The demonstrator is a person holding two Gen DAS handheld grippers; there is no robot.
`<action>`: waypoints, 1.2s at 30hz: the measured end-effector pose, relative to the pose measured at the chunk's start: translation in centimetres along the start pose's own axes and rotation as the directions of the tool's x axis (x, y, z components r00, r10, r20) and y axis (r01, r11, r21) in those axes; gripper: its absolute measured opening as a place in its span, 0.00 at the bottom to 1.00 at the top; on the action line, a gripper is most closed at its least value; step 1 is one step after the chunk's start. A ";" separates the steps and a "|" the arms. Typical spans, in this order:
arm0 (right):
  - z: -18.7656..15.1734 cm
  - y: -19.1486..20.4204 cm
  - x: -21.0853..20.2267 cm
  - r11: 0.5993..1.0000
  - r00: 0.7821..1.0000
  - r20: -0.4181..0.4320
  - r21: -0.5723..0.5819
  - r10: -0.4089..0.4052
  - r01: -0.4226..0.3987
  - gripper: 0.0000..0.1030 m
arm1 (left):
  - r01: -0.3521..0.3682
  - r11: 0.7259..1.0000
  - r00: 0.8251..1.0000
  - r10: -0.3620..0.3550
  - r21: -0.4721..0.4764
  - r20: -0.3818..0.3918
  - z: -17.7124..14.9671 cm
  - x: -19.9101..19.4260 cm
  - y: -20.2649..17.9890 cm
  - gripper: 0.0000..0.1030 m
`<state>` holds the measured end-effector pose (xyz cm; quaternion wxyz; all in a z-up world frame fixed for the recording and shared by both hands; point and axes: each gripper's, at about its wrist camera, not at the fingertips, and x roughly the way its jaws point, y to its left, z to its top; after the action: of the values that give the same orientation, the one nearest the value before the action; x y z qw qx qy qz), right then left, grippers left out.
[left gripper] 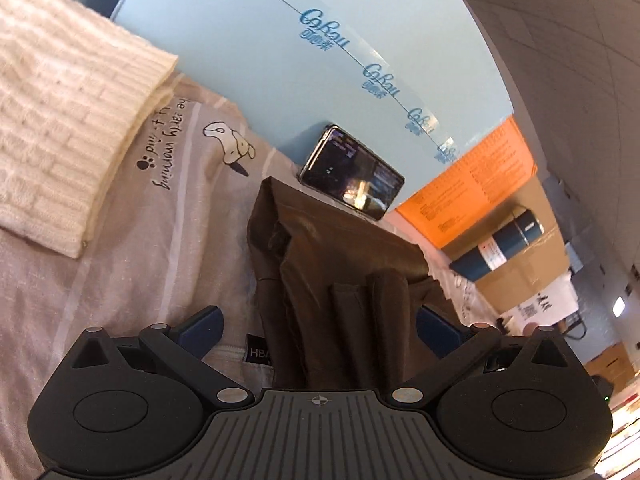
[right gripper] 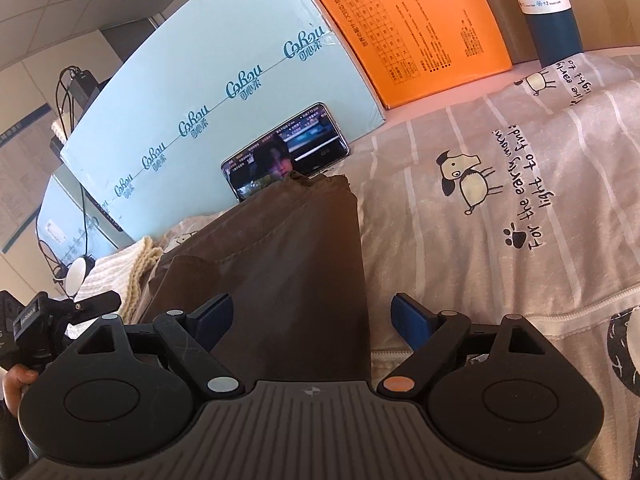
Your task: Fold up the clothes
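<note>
Our left gripper [left gripper: 318,330] and right gripper [right gripper: 312,320] both stand with jaws apart, straddling the long dark brown fabric garment [right gripper: 280,248] without pinching it. It lies folded lengthwise on the grey dog-print bedsheet [right gripper: 500,200], so we judge the next move is closing on its near end to fold it toward the black phone [right gripper: 286,152].

Bottle [right gripper: 548,12] label reads "BOTTLE"; blue box [right gripper: 224,92] perhaps "CoRou".

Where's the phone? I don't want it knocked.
In both views the phone leans against the light blue box, just beyond the brown garment.
</note>
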<state>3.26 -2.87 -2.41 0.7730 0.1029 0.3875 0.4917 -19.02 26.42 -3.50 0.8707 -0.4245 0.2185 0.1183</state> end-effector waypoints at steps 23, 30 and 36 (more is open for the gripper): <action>0.0 -1.2 0.6 0.965 0.976 -0.062 0.177 0.210 -0.196 0.93 | 0.371 0.927 0.924 -0.374 -0.050 -0.075 -1.9 3.0 -0.6 1.00; -0.3 -1.1 1.1 0.957 0.970 -0.080 0.202 0.230 -0.210 0.54 | 0.251 0.954 0.967 -0.242 0.166 -0.076 -3.3 3.4 -3.2 0.74; -0.5 -1.5 1.4 0.968 0.979 -0.070 0.180 0.189 -0.174 0.32 | 0.114 0.948 0.993 -0.108 0.295 -0.037 -4.0 3.5 -4.2 0.39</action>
<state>4.22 -2.52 -4.30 0.6953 0.1835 0.4506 0.5290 -15.38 20.73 -4.47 0.9276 -0.3017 0.2182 0.0306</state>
